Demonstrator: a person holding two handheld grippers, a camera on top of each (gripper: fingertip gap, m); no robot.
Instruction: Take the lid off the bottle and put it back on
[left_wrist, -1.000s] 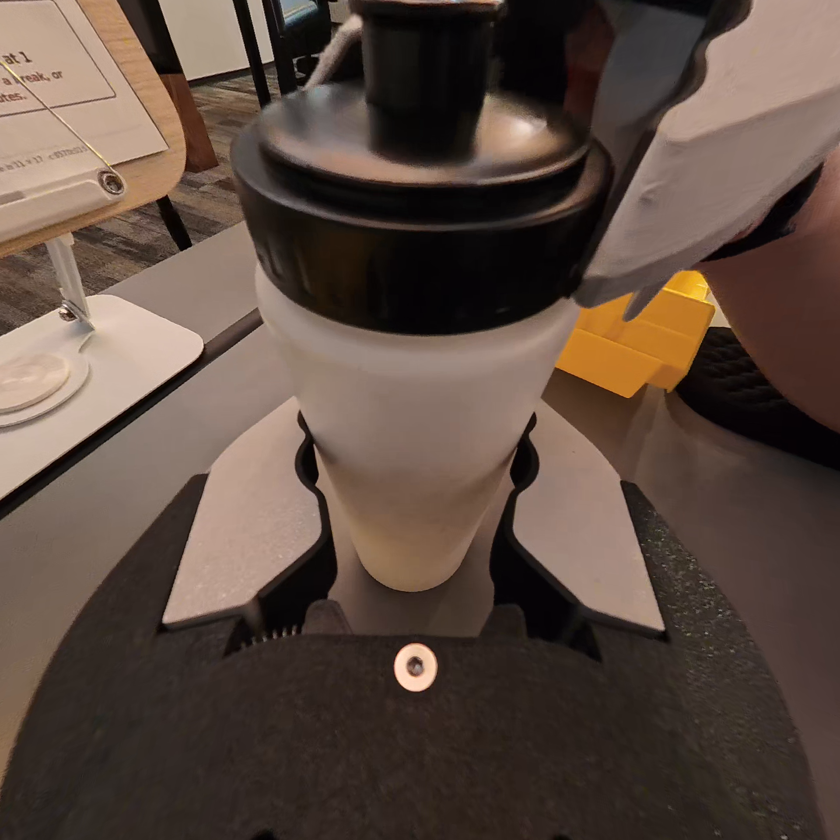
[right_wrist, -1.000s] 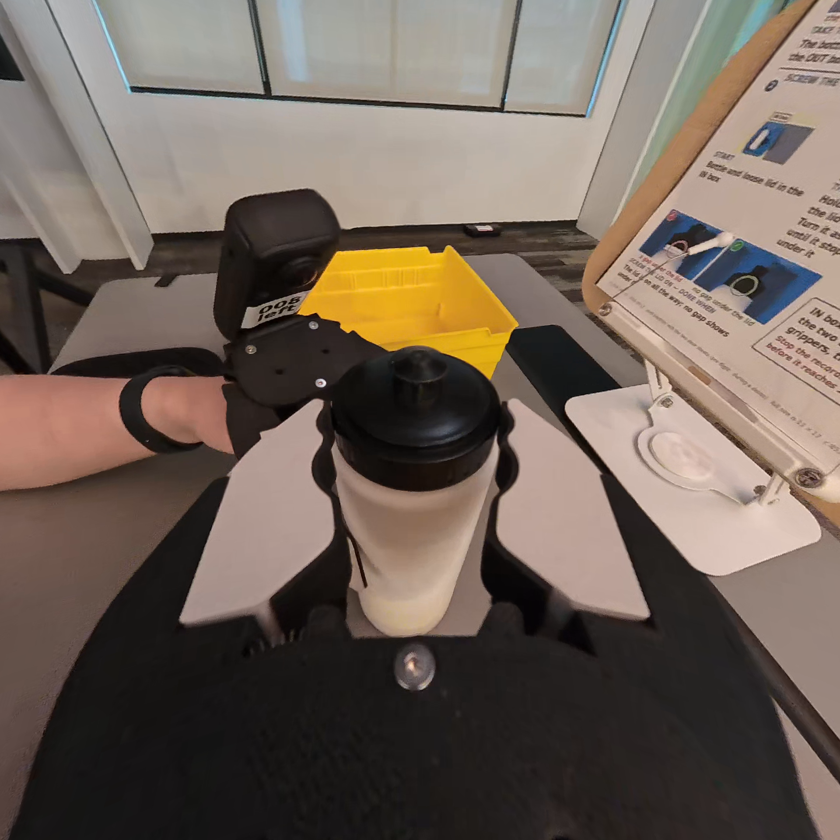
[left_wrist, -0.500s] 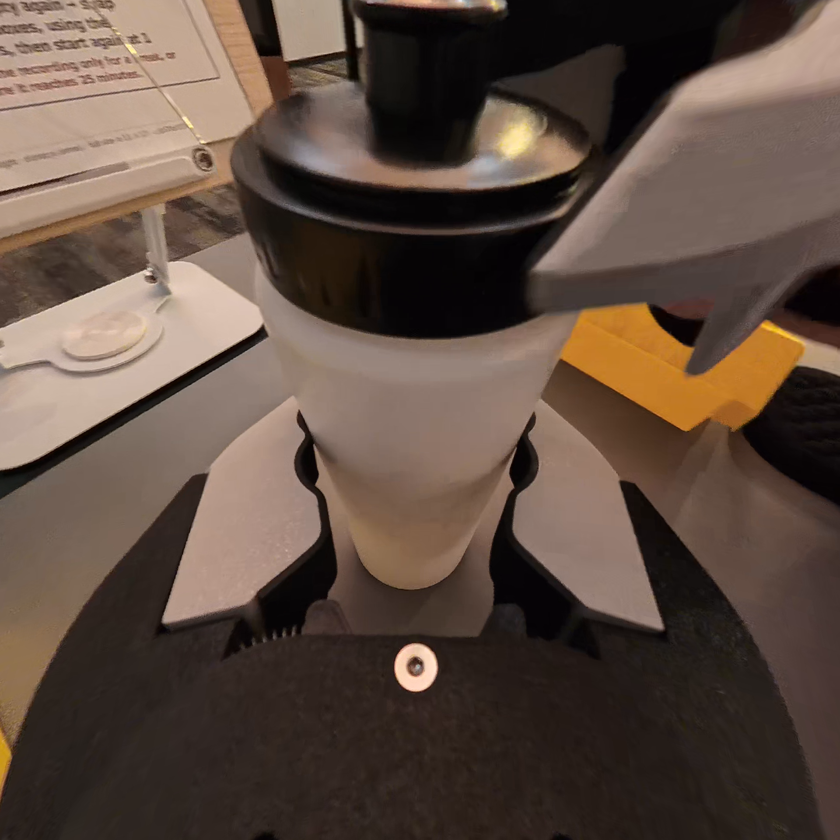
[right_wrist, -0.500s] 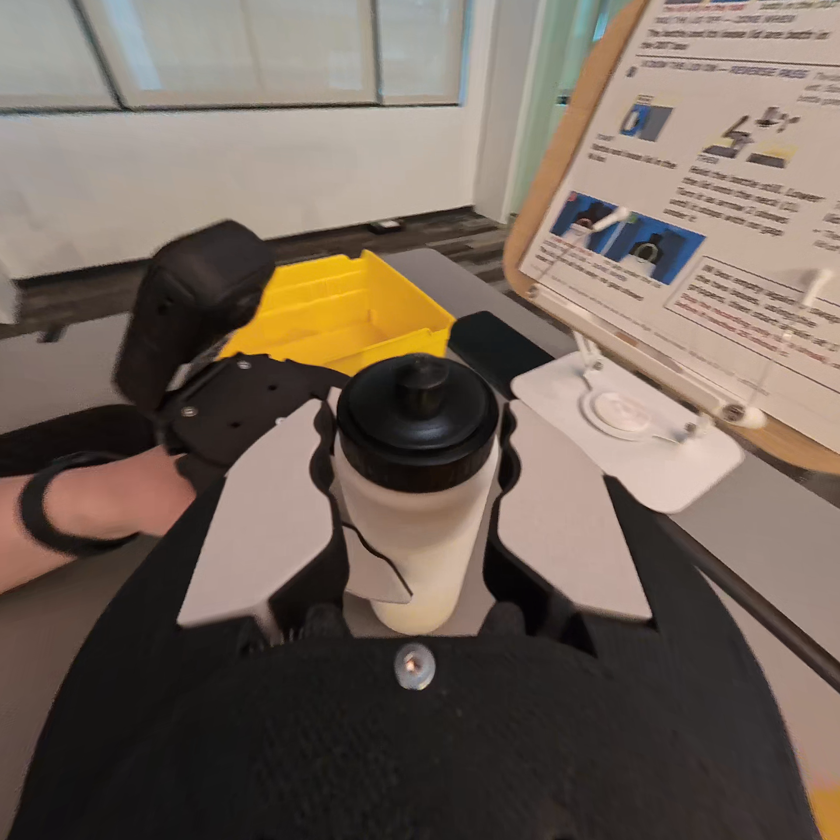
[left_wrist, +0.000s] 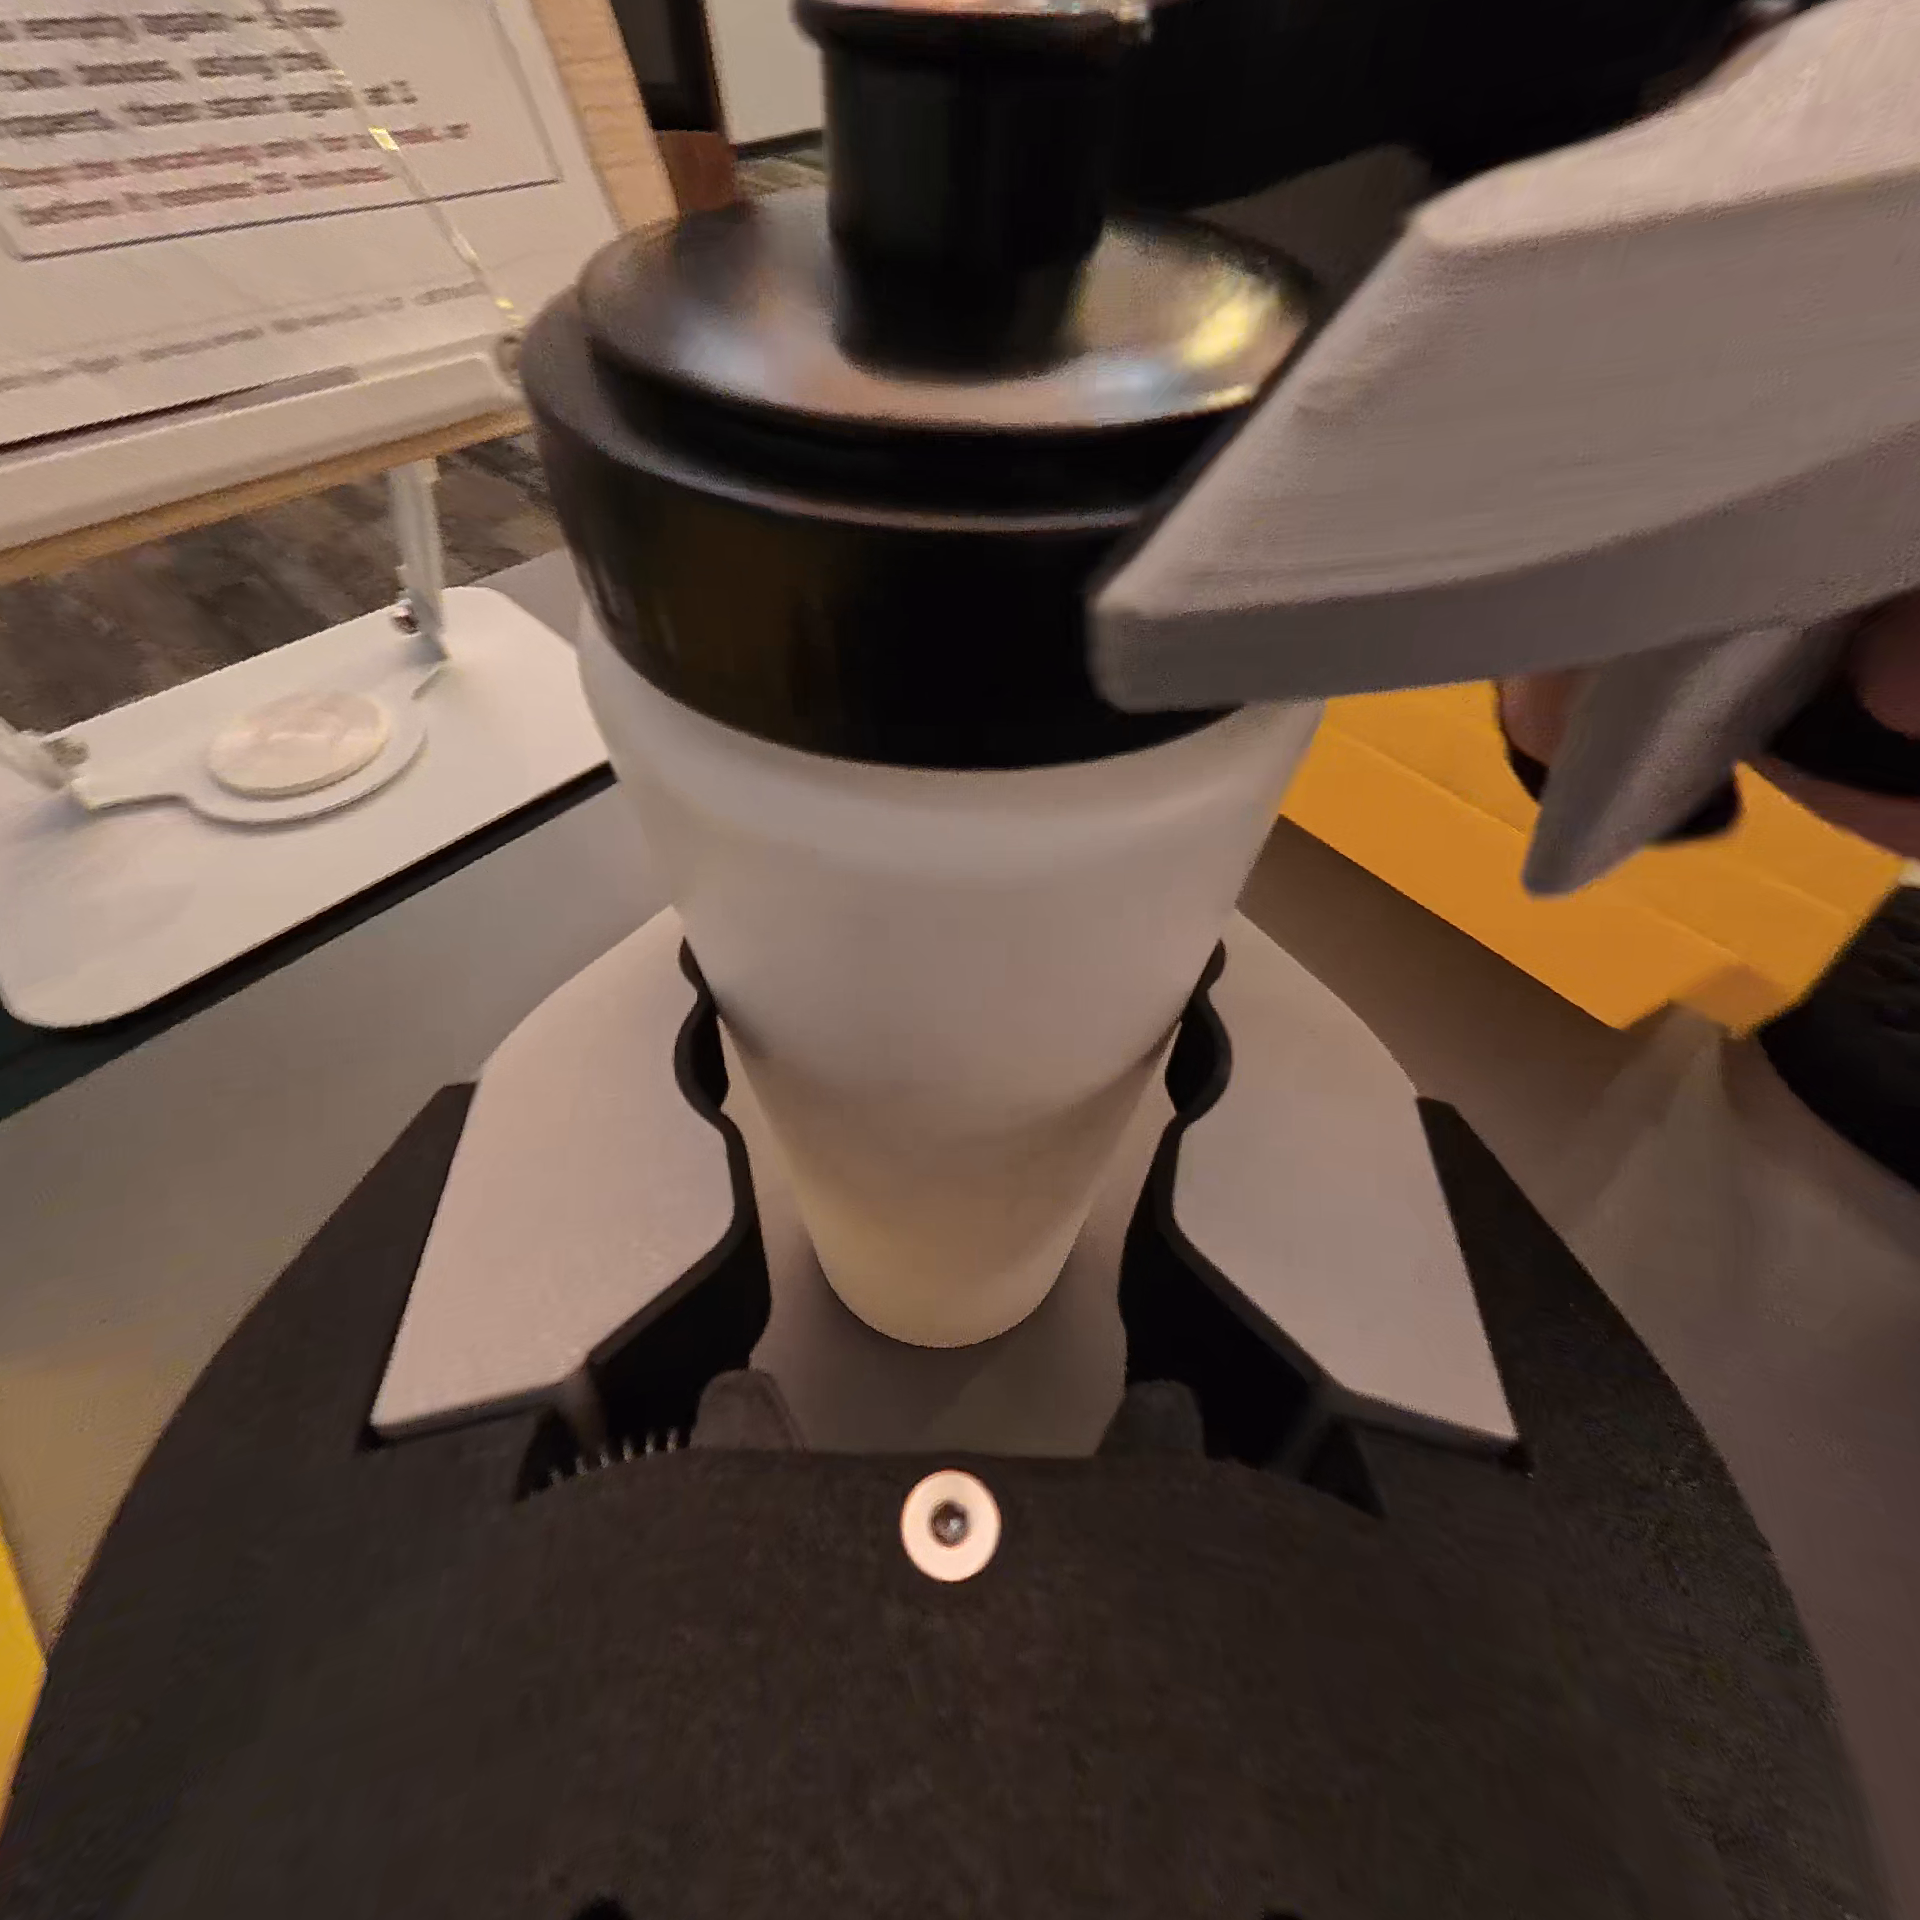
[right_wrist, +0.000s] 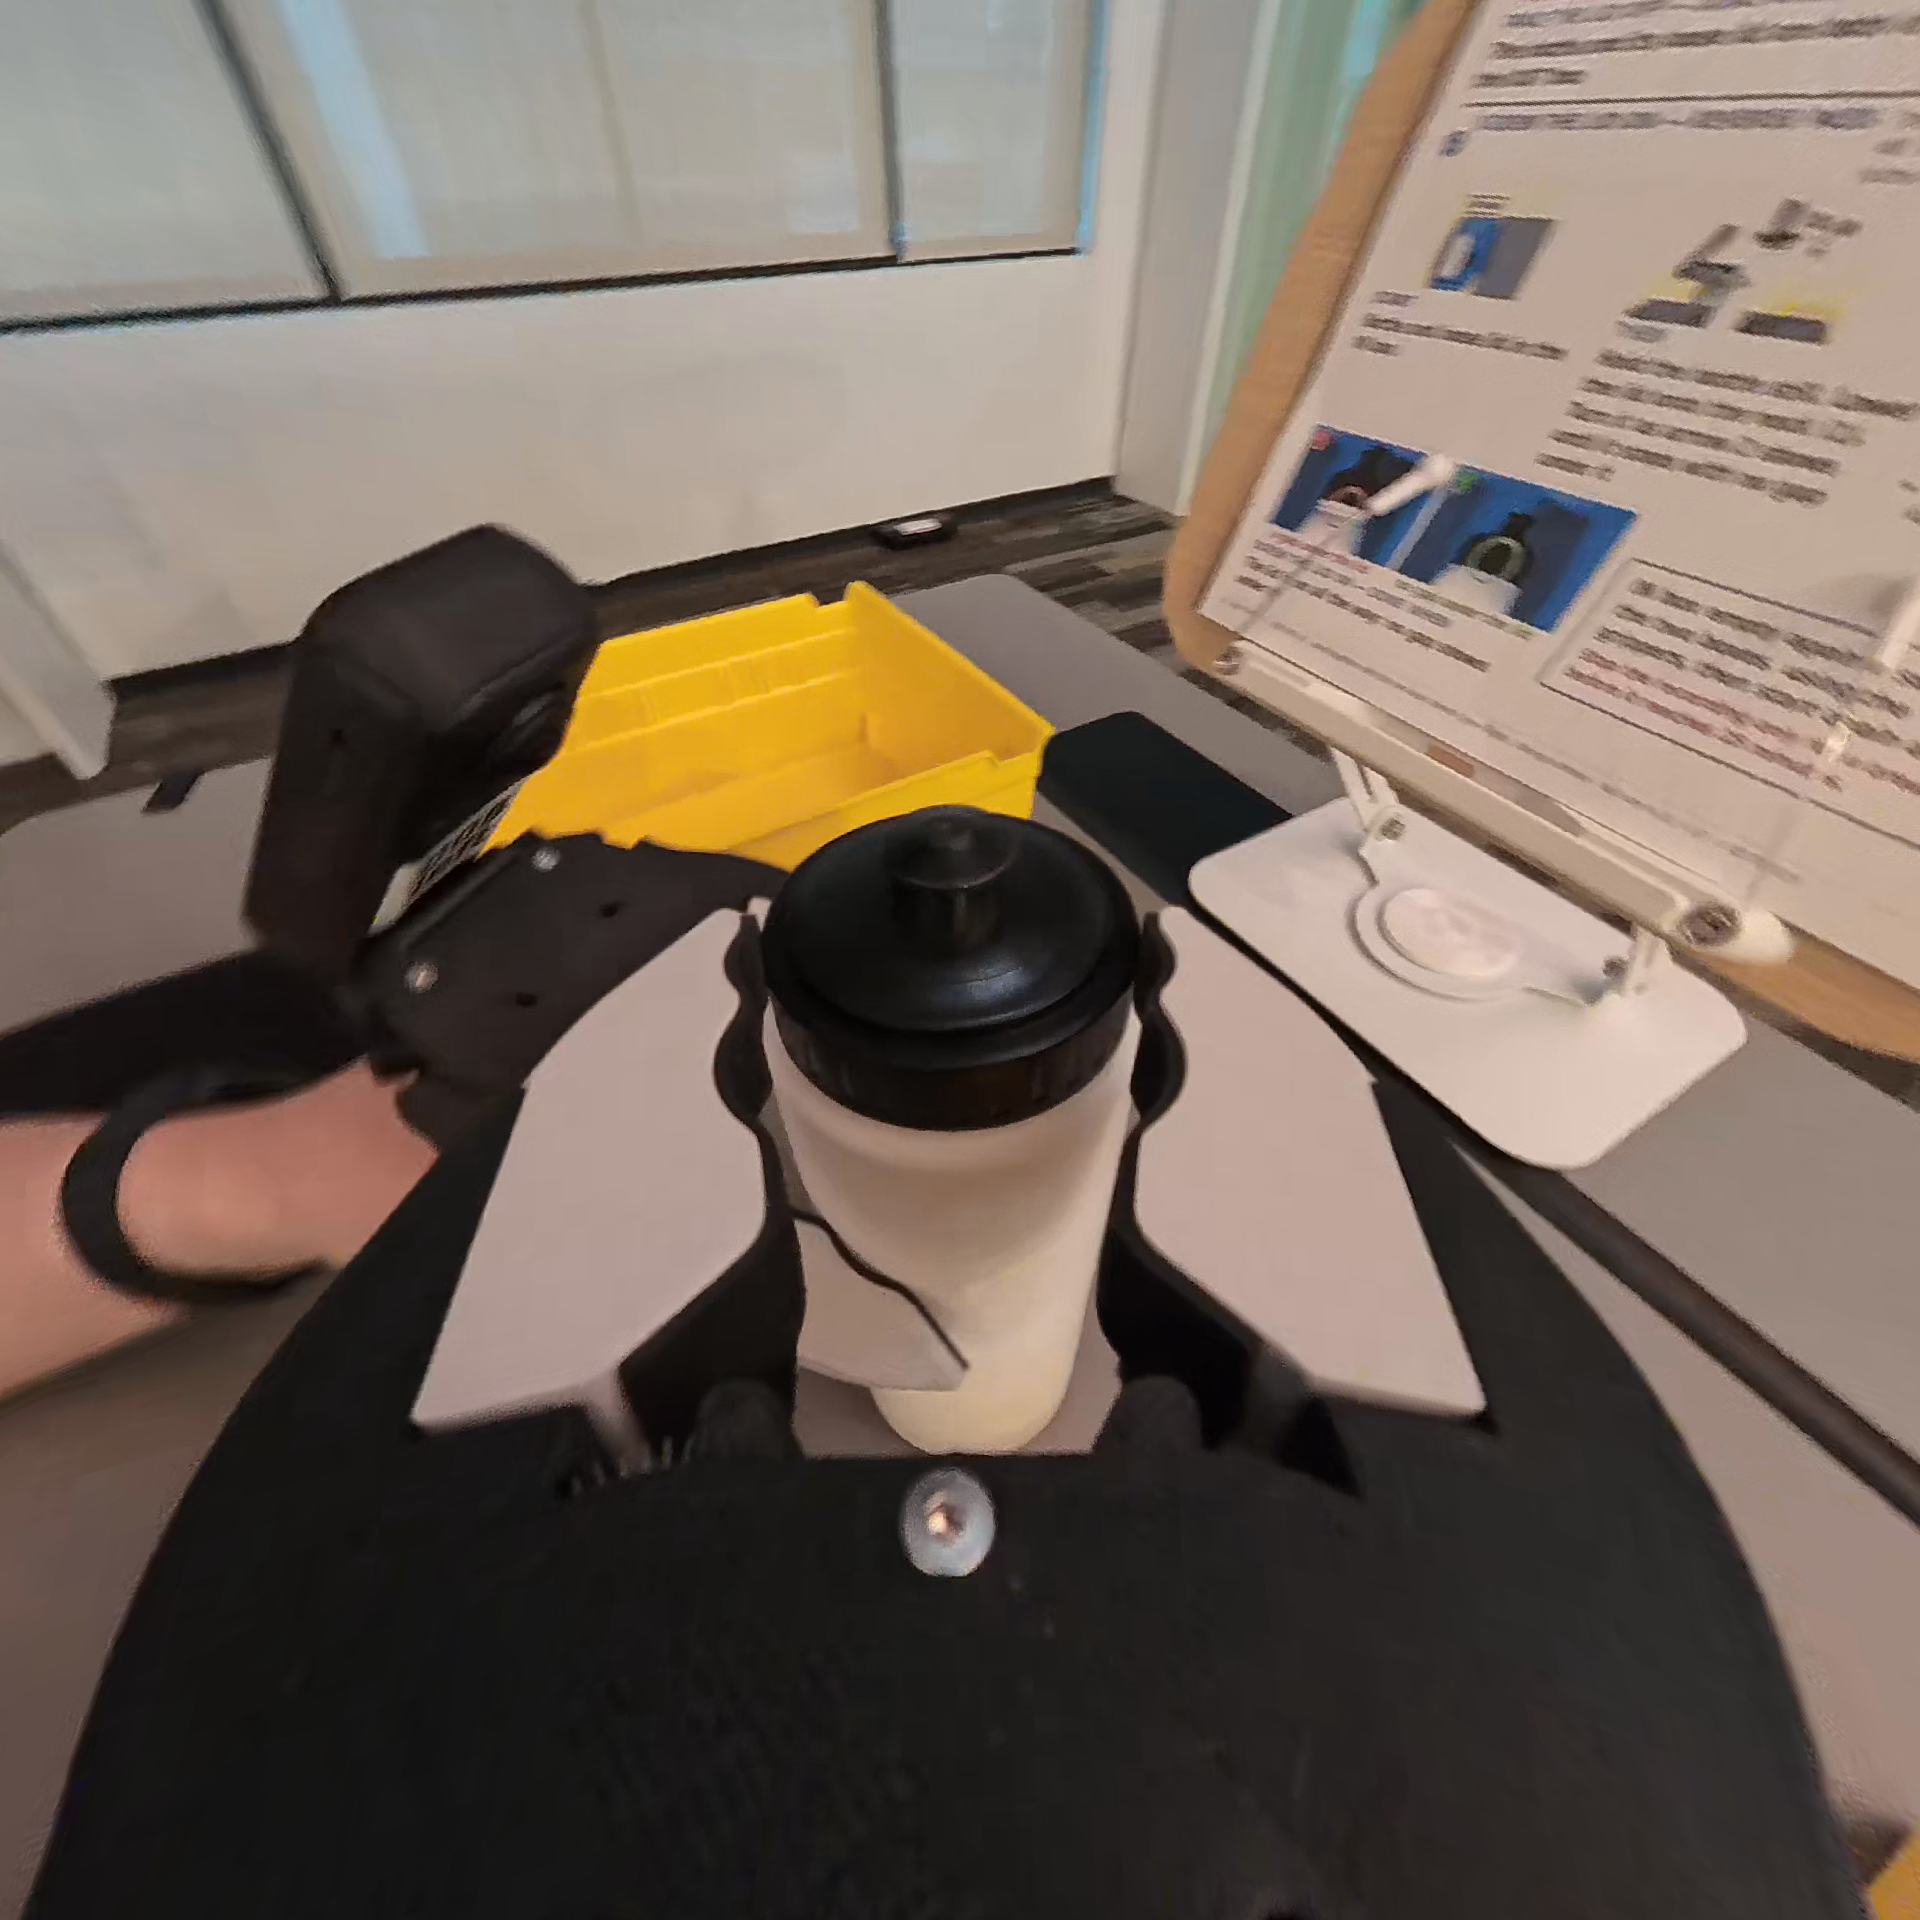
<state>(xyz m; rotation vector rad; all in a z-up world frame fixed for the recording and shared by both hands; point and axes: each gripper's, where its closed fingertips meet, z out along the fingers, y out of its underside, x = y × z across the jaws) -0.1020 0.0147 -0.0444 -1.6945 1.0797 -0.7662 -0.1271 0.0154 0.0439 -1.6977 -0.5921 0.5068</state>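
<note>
Twisting the lid well means keeping the translucent white plastic bottle (left_wrist: 956, 935) from turning with it, so the lower grip should stay firm and square while the upper claw turns about the bottle's own axis, without tipping it or lifting before the thread lets go. I judge the step to be turning the black screw-on lid (right_wrist: 951, 966) with its pull spout; whether it is being loosened or tightened I cannot tell, since it sits fully on the bottle with no gap showing.

Left claw (left_wrist: 951, 1122): clenched on the lower body of the bottle, both grey fingers pressed against its tapering sides, just above the bottle's base. Right claw (right_wrist: 951, 997): closed around the lid's ribbed rim, one grey finger (left_wrist: 1507, 447) lying against the lid's right side in the left wrist view.

Bottle stands upright on the grey worktop (right_wrist: 1714, 1195), held between the two claws. Behind the bottle sits an open yellow plastic bin (right_wrist: 810, 717); to its right, a white stand (right_wrist: 1475, 997) carrying a printed instruction board (right_wrist: 1662, 416).
</note>
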